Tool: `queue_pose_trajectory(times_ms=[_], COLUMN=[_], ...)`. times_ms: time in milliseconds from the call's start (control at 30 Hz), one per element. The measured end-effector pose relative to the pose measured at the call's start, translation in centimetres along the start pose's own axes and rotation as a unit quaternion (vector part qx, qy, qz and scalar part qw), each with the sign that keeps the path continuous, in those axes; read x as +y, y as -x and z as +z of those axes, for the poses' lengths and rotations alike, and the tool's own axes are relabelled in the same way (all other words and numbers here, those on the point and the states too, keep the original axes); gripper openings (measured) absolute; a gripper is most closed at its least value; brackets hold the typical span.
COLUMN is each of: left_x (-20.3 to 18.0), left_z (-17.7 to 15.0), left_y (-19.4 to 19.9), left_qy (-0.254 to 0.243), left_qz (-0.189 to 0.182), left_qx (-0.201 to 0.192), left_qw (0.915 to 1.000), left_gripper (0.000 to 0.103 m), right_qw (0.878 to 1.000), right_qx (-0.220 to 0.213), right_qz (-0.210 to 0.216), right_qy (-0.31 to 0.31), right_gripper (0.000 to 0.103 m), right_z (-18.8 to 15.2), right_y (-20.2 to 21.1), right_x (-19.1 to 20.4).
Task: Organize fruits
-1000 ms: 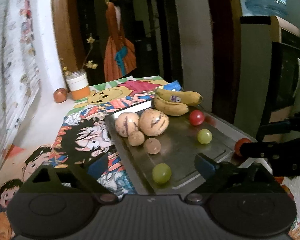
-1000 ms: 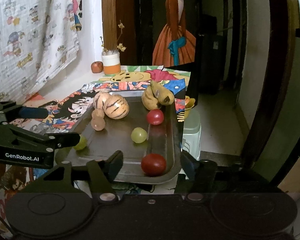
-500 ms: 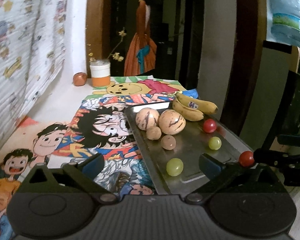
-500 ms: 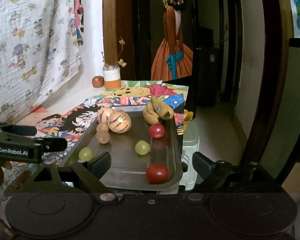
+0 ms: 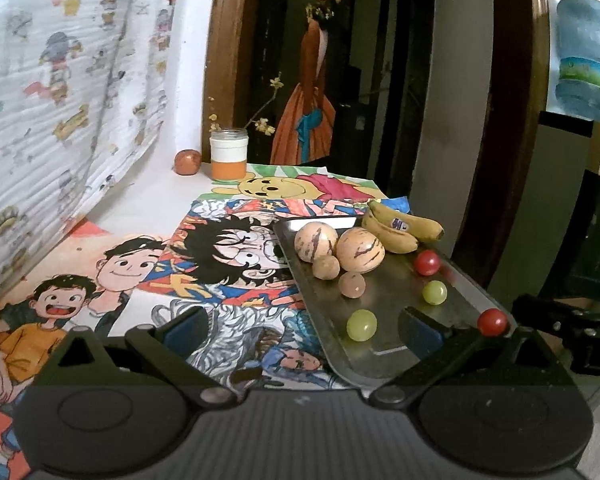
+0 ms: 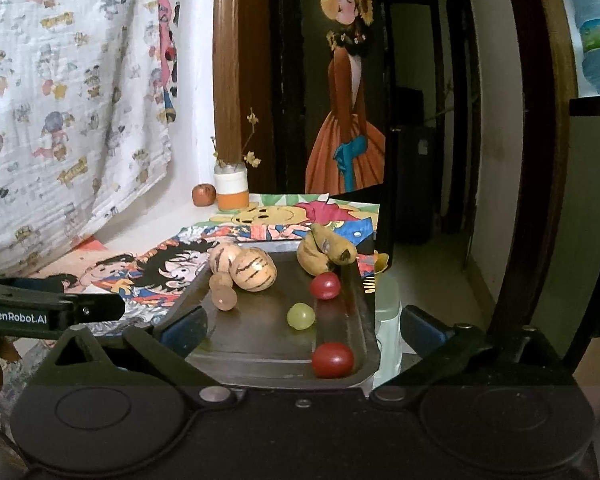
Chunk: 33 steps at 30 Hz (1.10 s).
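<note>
A metal tray point(image 5: 392, 292) holds two striped melons point(image 5: 359, 249), two small brown fruits point(image 5: 326, 267), bananas point(image 5: 400, 230), two green grapes and two red tomatoes. My left gripper point(image 5: 303, 328) is open just short of the tray's near left edge, with one green grape point(image 5: 362, 325) lying untouched beyond its fingers. My right gripper point(image 6: 303, 328) is at the tray's point(image 6: 260, 332) near end, its jaws opening. A red tomato point(image 6: 333, 360) lies loose in the near right corner between the fingers, clear of both pads. Each gripper shows at the edge of the other's view.
A cartoon-printed cloth point(image 5: 220, 248) covers the table. A jar point(image 5: 228, 154) with an orange band and a reddish fruit point(image 5: 187, 161) stand at the back by the wall. The tray overhangs the table's right edge above a pale stool point(image 6: 386, 308). A water bottle point(image 5: 588, 60) stands high on the right.
The right jaws spread wide from around the red tomato, which stays in the tray corner. Both grippers backed away from the tray, and the left view rolled level.
</note>
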<state>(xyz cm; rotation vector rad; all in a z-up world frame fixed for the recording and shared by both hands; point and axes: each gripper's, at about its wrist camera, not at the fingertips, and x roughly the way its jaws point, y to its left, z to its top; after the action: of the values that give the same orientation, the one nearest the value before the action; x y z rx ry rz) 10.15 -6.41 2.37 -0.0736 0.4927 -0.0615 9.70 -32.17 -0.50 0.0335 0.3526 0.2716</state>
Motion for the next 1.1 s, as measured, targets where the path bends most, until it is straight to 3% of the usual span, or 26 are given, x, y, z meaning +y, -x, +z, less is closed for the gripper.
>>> queue_pose_trajectory(times_ms=[367,1100], left_x=[0.3,2.3], left_z=[-1.0,-4.5], left_y=[1.7,5.6], left_qy=[0.01,0.008], left_qz=[0.004,-0.004], left_qx=[-0.015,0.0], left_qw=[0.9998,1.0], left_gripper=[0.103,0.103], right_qw=[1.0,1.0], right_qx=[-0.025,-0.016], right_qz=[-0.001,0.019], right_qy=[-0.012,0.011], right_gripper=[0.102,0.102], right_z=[-1.1,-4.2], right_y=[1.6,5.5], right_x=[0.6,5.0])
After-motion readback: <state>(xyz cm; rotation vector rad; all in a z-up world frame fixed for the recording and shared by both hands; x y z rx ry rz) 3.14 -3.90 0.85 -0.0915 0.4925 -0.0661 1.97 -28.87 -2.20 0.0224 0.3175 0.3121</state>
